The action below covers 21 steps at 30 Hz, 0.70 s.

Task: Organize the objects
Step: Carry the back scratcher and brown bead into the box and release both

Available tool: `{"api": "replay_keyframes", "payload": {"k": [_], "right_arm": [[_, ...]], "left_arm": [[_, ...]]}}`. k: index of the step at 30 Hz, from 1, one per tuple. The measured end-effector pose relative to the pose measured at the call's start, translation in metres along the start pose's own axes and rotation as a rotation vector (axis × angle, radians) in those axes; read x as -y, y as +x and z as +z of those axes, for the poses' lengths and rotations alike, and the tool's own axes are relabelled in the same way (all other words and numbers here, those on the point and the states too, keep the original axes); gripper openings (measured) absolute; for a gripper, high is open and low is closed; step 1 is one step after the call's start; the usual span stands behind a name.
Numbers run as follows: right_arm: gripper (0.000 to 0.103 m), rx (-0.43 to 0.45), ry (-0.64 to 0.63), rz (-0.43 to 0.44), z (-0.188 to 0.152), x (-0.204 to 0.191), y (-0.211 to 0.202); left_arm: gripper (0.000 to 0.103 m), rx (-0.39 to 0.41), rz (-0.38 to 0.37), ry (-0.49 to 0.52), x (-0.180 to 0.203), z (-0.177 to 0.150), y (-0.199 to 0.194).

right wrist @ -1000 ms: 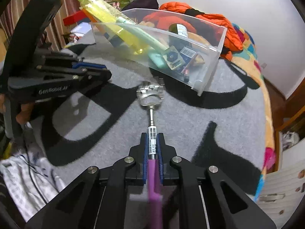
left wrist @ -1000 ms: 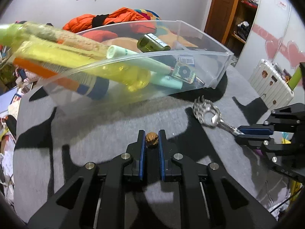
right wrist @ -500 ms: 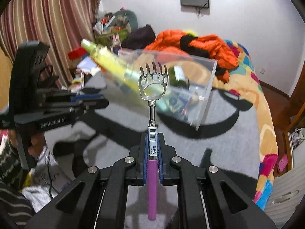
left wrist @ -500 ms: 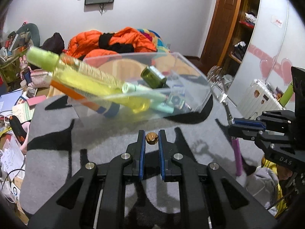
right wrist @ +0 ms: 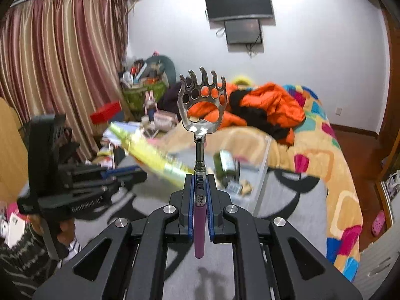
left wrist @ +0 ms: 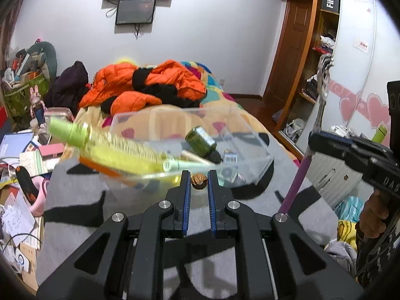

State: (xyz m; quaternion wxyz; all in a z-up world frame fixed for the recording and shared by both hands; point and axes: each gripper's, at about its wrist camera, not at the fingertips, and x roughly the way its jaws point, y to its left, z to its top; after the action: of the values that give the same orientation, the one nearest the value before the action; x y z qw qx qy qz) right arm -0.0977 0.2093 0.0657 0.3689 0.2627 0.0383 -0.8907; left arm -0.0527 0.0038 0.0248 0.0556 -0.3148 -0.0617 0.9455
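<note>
My left gripper (left wrist: 199,180) is shut on a small brown walnut (left wrist: 199,181) and holds it above the grey bed cover, just in front of a clear plastic bin (left wrist: 252,135). The bin holds a long yellow-green bottle (left wrist: 107,145), a dark green bottle (left wrist: 201,141) and small items. My right gripper (right wrist: 200,182) is shut on a back scratcher (right wrist: 201,165) with a purple handle and a metal bear-paw head, held upright in the air. The scratcher also shows at the right of the left wrist view (left wrist: 297,185). The left gripper shows at the left of the right wrist view (right wrist: 125,175).
An orange jacket (left wrist: 150,85) lies on the colourful bedspread behind the bin. Clutter of books and papers (left wrist: 22,155) sits to the left. A wardrobe (left wrist: 350,75) and door stand at the right. Striped curtains (right wrist: 62,75) hang at the left.
Both grippers have risen well above the bed cover. The back scratcher has been lifted off the cover and tilted upright. The bin now looks lower and farther away.
</note>
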Motion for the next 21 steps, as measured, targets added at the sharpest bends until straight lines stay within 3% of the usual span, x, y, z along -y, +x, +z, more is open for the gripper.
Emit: {"api": "replay_keyframes", "payload": {"k": [10,21], "right_arm": [[0.008,0.086,-0.045,-0.095,0.044,0.0,0.01],[0.008,-0.011,-0.105,-0.206,0.058,0.015,0.073]], "left_arm": [[0.012,0.034,-0.006,0.006,-0.002,0.028,0.011],[0.012,-0.052,-0.022,0.027,0.003,0.039,0.065]]}}
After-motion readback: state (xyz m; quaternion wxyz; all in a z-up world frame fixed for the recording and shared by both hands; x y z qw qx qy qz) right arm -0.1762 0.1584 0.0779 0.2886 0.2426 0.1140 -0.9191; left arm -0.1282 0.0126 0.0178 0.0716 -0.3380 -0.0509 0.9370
